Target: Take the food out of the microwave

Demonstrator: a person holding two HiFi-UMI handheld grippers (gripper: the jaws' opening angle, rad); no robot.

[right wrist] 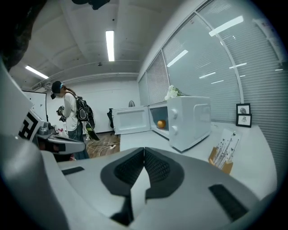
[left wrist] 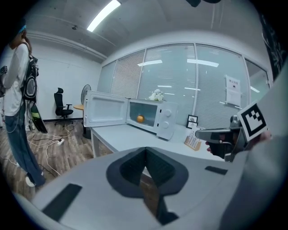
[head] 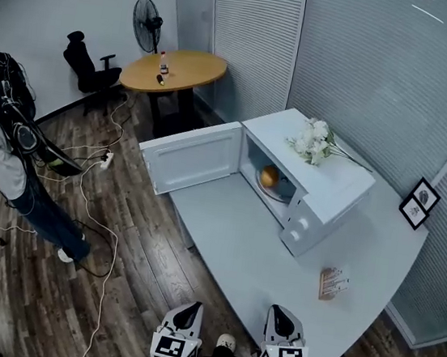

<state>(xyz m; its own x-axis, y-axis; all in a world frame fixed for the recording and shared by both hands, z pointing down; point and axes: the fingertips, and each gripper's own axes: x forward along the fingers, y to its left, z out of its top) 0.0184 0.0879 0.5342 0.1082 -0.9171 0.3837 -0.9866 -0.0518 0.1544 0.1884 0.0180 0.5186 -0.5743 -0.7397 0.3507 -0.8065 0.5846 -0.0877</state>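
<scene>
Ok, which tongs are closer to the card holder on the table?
Right. The right tongs hover at the near edge of the table, short of the card holder; the left tongs are further left, over the floor.

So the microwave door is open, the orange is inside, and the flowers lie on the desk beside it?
No: the flowers lie on top of the microwave, not on the desk beside it; the head view shows this. The door is open and the orange is inside.

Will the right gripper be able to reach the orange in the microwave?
Probably yes. The door stands wide open and nothing blocks the orange. The right gripper is far off and shut, so it must come closer and open.
</scene>
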